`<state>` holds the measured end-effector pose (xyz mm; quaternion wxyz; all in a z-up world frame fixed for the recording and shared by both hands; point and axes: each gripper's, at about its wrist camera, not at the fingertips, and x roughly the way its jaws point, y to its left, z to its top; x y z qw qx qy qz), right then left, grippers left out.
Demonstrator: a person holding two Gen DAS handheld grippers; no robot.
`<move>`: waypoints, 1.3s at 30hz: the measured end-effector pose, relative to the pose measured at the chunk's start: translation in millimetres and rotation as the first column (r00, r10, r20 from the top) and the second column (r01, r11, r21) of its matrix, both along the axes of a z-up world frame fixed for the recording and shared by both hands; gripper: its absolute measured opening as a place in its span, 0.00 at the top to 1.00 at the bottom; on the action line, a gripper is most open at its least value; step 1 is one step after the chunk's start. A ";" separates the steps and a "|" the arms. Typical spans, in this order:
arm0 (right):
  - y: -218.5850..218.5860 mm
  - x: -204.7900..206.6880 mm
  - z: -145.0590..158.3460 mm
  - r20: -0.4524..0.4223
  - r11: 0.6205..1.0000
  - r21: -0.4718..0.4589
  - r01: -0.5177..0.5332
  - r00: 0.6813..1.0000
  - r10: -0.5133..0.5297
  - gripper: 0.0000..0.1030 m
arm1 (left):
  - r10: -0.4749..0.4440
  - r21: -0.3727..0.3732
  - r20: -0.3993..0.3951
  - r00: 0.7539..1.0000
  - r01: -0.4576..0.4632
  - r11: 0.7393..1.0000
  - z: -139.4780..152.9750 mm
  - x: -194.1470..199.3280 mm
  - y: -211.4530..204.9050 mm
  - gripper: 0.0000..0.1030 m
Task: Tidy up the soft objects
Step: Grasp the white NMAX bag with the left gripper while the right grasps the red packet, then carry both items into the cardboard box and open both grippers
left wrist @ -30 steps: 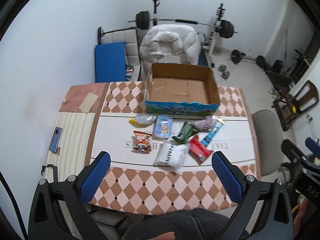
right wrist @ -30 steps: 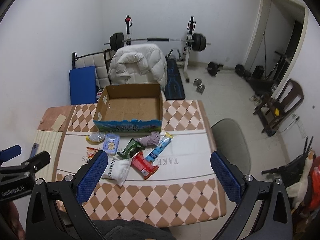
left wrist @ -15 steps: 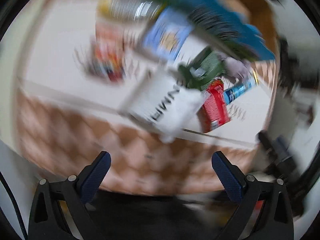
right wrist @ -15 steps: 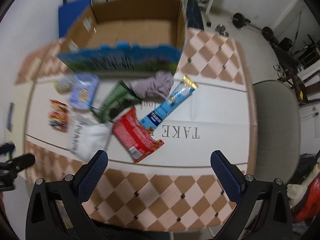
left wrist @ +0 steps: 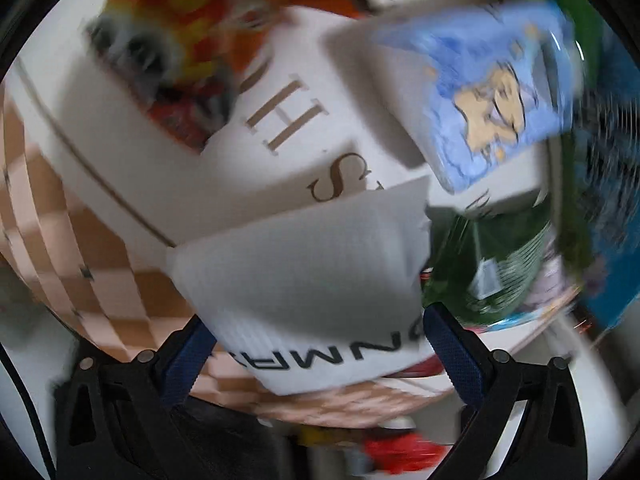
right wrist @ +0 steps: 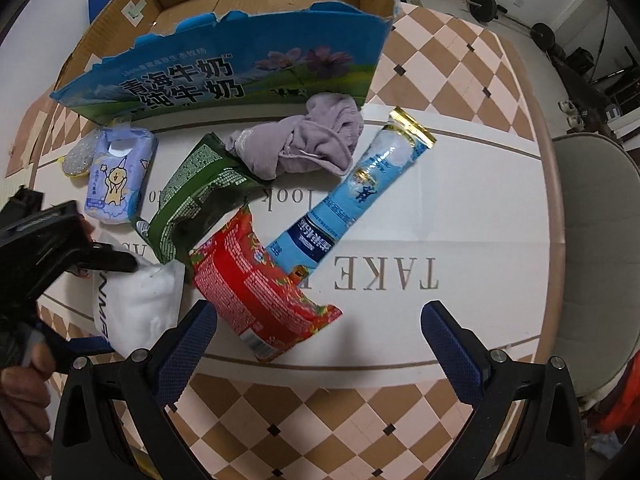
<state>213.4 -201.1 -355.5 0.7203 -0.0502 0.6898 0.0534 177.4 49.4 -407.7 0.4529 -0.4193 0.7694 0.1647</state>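
Observation:
A white soft pack with black letters (left wrist: 320, 280) lies between the open fingers of my left gripper (left wrist: 316, 352); it also shows in the right wrist view (right wrist: 136, 304), where the left gripper (right wrist: 52, 248) straddles it. Whether the pads touch it is unclear. My right gripper (right wrist: 320, 344) is open and empty above a red snack bag (right wrist: 260, 288). A lilac cloth (right wrist: 304, 140), a green bag (right wrist: 200, 192), a long light-blue pouch (right wrist: 352, 196) and a blue tissue pack (right wrist: 116, 176) lie in front of the open cardboard box (right wrist: 240, 76).
An orange-red snack bag (left wrist: 180, 40) and the blue tissue pack (left wrist: 492, 96) lie beyond the white pack. A silver-yellow packet (right wrist: 76, 158) sits by the box. A grey chair (right wrist: 596, 248) stands at the table's right edge. Gym weights lie on the floor behind.
Both grippers have dropped from high above the table to close over the items. The left gripper has come down around the white pack; the right one hovers over the red bag.

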 end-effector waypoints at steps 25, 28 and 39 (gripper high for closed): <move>14.7 -44.9 -78.2 -0.308 0.992 0.119 0.037 0.951 0.001 0.37 | -0.584 0.350 0.019 0.811 0.542 0.764 -36.9 -83.3 -63.7 0.22; 22.6 -49.1 -91.0 -0.316 0.994 0.108 0.015 0.948 0.020 0.37 | -0.605 0.378 0.018 0.796 0.555 0.741 -24.6 -84.7 -71.2 0.29; 12.5 -88.3 -58.4 -0.296 0.982 0.190 0.025 0.955 0.033 0.54 | -0.622 0.459 0.117 0.775 0.513 0.725 32.1 -137.1 -99.7 0.31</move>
